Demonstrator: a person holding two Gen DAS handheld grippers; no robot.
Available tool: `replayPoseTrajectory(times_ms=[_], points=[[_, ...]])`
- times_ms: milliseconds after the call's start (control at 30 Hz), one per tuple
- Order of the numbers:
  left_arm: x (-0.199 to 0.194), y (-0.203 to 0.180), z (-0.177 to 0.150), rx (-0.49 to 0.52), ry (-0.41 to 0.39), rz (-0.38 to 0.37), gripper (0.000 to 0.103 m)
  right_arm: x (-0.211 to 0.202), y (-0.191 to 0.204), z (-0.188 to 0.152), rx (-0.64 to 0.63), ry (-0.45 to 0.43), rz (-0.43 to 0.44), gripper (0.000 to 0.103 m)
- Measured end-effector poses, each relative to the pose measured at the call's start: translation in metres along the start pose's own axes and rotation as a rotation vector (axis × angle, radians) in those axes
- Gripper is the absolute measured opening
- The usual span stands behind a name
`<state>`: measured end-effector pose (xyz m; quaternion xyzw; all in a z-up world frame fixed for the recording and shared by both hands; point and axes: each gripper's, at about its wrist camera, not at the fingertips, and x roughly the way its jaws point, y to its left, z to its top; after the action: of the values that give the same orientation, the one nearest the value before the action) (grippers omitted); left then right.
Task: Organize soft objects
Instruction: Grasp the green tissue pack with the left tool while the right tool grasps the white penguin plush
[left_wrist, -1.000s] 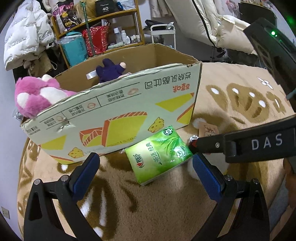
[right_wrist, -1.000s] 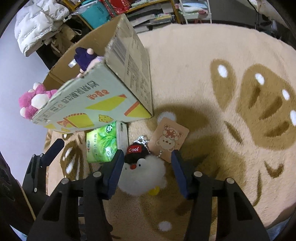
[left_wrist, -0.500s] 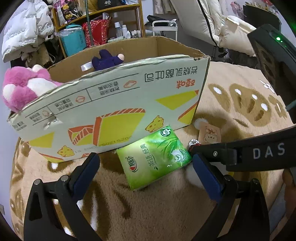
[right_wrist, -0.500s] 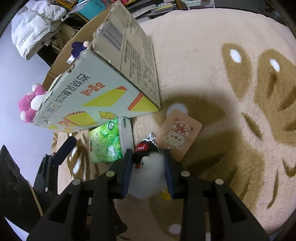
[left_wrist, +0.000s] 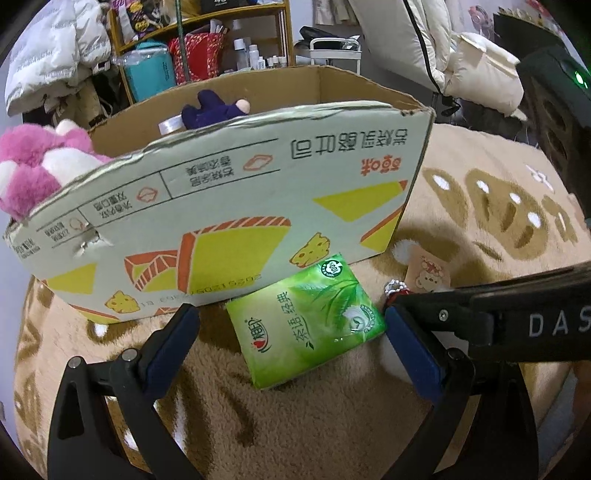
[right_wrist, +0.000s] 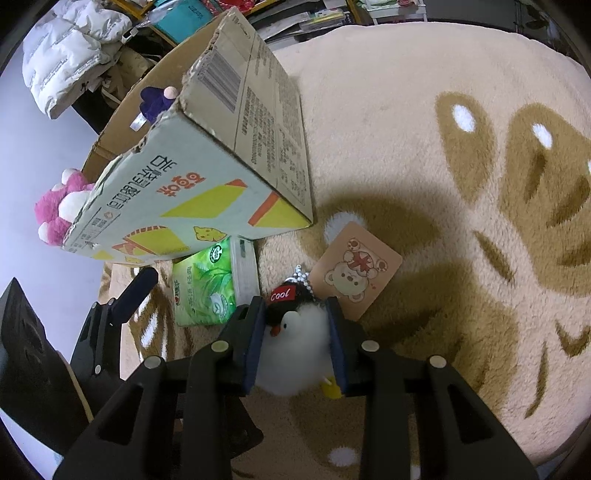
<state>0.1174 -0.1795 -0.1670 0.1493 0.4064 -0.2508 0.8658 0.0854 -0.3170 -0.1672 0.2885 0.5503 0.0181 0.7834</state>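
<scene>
My right gripper (right_wrist: 295, 314) is shut on a white plush penguin (right_wrist: 295, 339) with a black "Cool" cap, low over the rug. Its bead chain carries a tan bear tag (right_wrist: 356, 275). My left gripper (left_wrist: 291, 328) is open, its fingers either side of a green tissue pack (left_wrist: 304, 325) that lies on the rug against the cardboard box (left_wrist: 229, 206). The pack also shows in the right wrist view (right_wrist: 205, 286), as does the box (right_wrist: 207, 177). A pink plush (left_wrist: 33, 166) and a dark purple plush (left_wrist: 210, 109) sit in the box.
A beige rug with brown patterns (right_wrist: 461, 184) covers the floor. Behind the box stand a cluttered shelf (left_wrist: 207, 48) and white padded jackets (left_wrist: 424, 40). The right gripper's arm (left_wrist: 517, 325) crosses just right of the tissue pack.
My right gripper has closed on the penguin plush, which lay between its open fingers a second ago. My left gripper has edged closer to the tissue pack and stays open.
</scene>
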Motion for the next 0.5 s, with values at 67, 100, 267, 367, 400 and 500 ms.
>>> replayPoseTrajectory(times_ms=[67, 100, 267, 367, 400, 500], points=[[0.003, 0.005, 0.0, -0.029, 0.027, -0.031, 0.084, 0.001, 0.003, -0.001, -0.006, 0.001, -0.003, 0.034], [0.005, 0.008, 0.0, -0.045, 0.046, -0.04, 0.08, 0.002, 0.004, -0.001, -0.008, 0.003, -0.003, 0.034], [0.004, 0.015, -0.003, -0.069, 0.046, -0.019, 0.079, 0.004, 0.01, -0.002, -0.029, 0.006, -0.005, 0.033], [0.0, 0.017, -0.004, -0.079, 0.036, -0.003, 0.079, 0.005, 0.02, -0.004, -0.083, 0.006, -0.04, 0.032], [-0.002, 0.019, -0.004, -0.078, 0.028, 0.007, 0.079, 0.006, 0.022, -0.005, -0.089, 0.006, -0.043, 0.032], [-0.011, 0.027, -0.005, -0.088, 0.009, 0.021, 0.079, 0.006, 0.025, -0.005, -0.099, -0.004, -0.044, 0.032]])
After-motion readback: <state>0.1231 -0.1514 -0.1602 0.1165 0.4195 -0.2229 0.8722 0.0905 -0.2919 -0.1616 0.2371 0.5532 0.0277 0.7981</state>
